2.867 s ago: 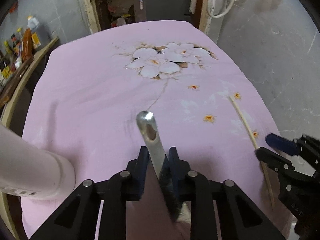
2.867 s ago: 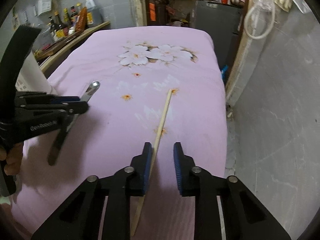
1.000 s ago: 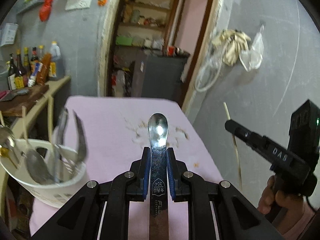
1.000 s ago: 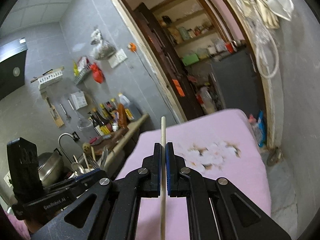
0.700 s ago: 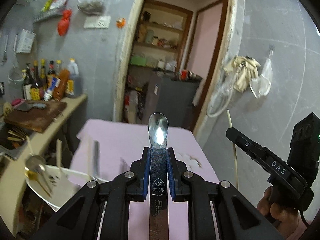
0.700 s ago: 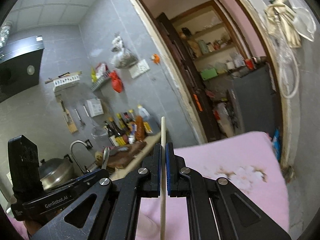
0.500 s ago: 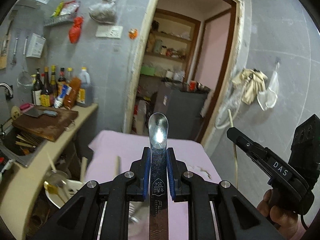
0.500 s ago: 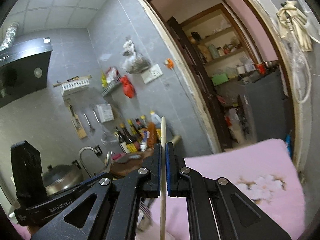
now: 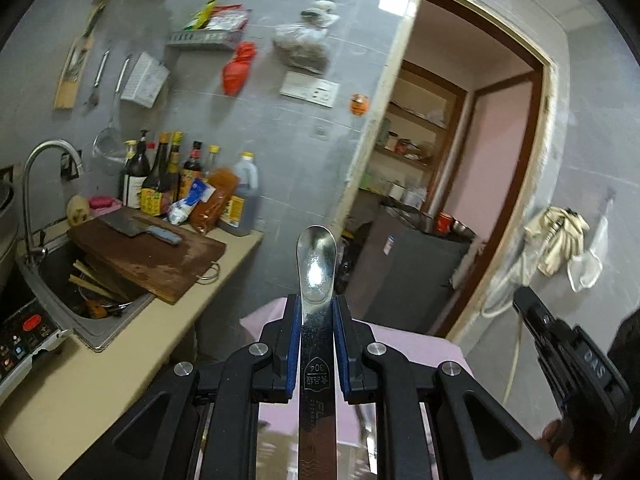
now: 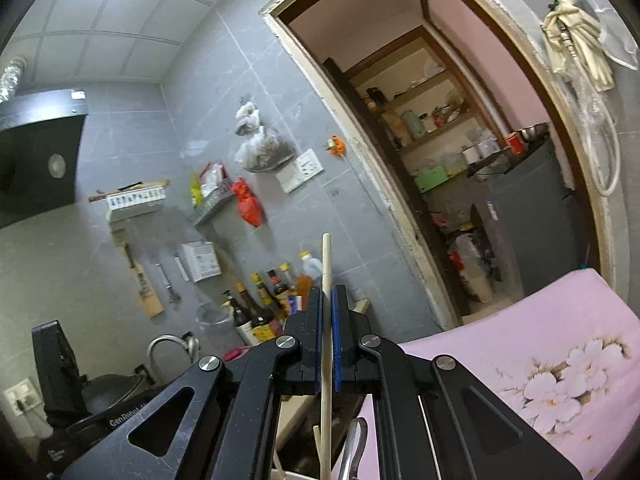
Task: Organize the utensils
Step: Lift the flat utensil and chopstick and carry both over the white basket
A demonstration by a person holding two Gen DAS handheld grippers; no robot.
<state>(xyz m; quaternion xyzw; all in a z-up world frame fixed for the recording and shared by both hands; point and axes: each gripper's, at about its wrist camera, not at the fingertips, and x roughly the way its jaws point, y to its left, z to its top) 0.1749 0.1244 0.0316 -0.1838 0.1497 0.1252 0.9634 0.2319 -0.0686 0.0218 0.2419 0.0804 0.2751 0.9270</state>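
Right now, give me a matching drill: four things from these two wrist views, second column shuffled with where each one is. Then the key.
Column 1
1. spoon
2. chopstick
3. cleaver
4. red bag

Column 2
A. hanging on the grey tiled wall
B. clamped in the right gripper, tip pointing up
C. lying on the wooden cutting board by the sink
D. clamped in the left gripper, bowl sticking out past the pads

Pairs: 1-D, 2-B, 3-C, 4-A
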